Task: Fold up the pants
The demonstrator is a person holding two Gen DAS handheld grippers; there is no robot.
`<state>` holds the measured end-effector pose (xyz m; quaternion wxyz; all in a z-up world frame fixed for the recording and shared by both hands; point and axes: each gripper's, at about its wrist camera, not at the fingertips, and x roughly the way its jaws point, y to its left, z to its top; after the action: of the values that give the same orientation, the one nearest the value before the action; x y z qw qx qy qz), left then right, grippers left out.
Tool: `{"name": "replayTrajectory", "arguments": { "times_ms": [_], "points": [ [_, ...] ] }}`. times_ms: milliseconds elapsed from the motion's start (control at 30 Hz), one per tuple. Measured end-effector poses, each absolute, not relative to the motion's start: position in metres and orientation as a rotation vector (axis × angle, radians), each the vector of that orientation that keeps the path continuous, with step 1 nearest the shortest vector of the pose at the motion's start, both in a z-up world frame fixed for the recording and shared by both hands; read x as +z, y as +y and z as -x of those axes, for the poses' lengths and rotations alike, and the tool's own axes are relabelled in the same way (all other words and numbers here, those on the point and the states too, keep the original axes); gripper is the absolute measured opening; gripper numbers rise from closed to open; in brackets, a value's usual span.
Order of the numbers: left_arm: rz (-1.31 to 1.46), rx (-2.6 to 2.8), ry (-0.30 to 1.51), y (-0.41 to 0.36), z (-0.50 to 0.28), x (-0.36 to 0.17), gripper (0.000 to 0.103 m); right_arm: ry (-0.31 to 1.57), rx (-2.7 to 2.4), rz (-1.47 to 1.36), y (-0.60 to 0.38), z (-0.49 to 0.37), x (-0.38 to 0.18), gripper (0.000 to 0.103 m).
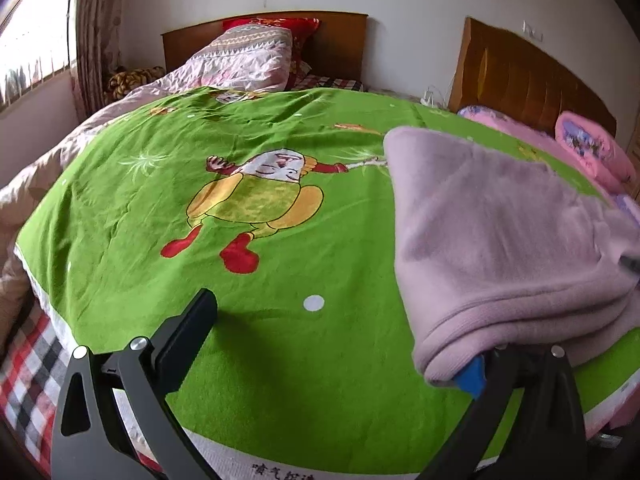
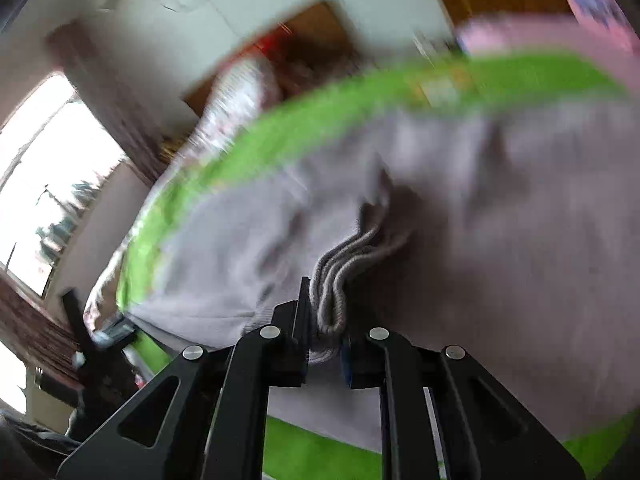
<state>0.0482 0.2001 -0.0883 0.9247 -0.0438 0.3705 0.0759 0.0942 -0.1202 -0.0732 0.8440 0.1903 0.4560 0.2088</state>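
The pants (image 1: pixel 504 236) are pale lilac fleece, folded into layers, on the right of a green cartoon blanket (image 1: pixel 200 184). My left gripper (image 1: pixel 340 344) is wide open; its left finger (image 1: pixel 188 332) stands free over the blanket, and the pants' folded edge drapes over its right, blue-padded finger (image 1: pixel 472 376). In the blurred right wrist view, my right gripper (image 2: pixel 326 332) is shut on the bunched ribbed edge of the pants (image 2: pixel 344 272), with the cloth (image 2: pixel 500 220) spreading beyond it.
The blanket covers a bed with a wooden headboard (image 1: pixel 340 44), a patterned quilt (image 1: pixel 244 60) and a red pillow (image 1: pixel 272 24). A second headboard (image 1: pixel 528 76) and pink bedding (image 1: pixel 580 144) lie right. A window (image 1: pixel 32 40) is left. A plaid sheet (image 1: pixel 28 364) shows at the near edge.
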Motion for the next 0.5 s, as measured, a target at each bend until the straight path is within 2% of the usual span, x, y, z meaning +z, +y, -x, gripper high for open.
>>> {"name": "replayTrajectory", "arguments": {
  "times_ms": [233, 300, 333, 367, 400, 500],
  "points": [
    [0.068, 0.122, 0.839, 0.203, -0.059, -0.085, 0.102, 0.946, 0.427, -0.406, -0.125, -0.095, -0.073, 0.007],
    [0.072, 0.125, 0.852, 0.203, -0.06, -0.085, 0.102, 0.96, 0.415, -0.392, -0.126, -0.095, -0.071, 0.014],
    [0.074, 0.128, 0.855, 0.202, -0.06, -0.085, 0.102, 0.978, 0.415, -0.388, -0.128, -0.095, -0.07, 0.029],
    [0.075, 0.129, 0.855, 0.202, -0.06, -0.085, 0.102, 0.994, 0.411, -0.386, -0.129, -0.095, -0.067, 0.05],
    [0.074, 0.13, 0.852, 0.201, -0.059, -0.085, 0.102, 0.976, 0.38, -0.375, -0.132, -0.093, -0.059, 0.056],
    [0.074, 0.13, 0.845, 0.201, -0.059, -0.085, 0.102, 0.807, 0.317, -0.253, -0.126, -0.083, -0.019, 0.056]
  ]
}}
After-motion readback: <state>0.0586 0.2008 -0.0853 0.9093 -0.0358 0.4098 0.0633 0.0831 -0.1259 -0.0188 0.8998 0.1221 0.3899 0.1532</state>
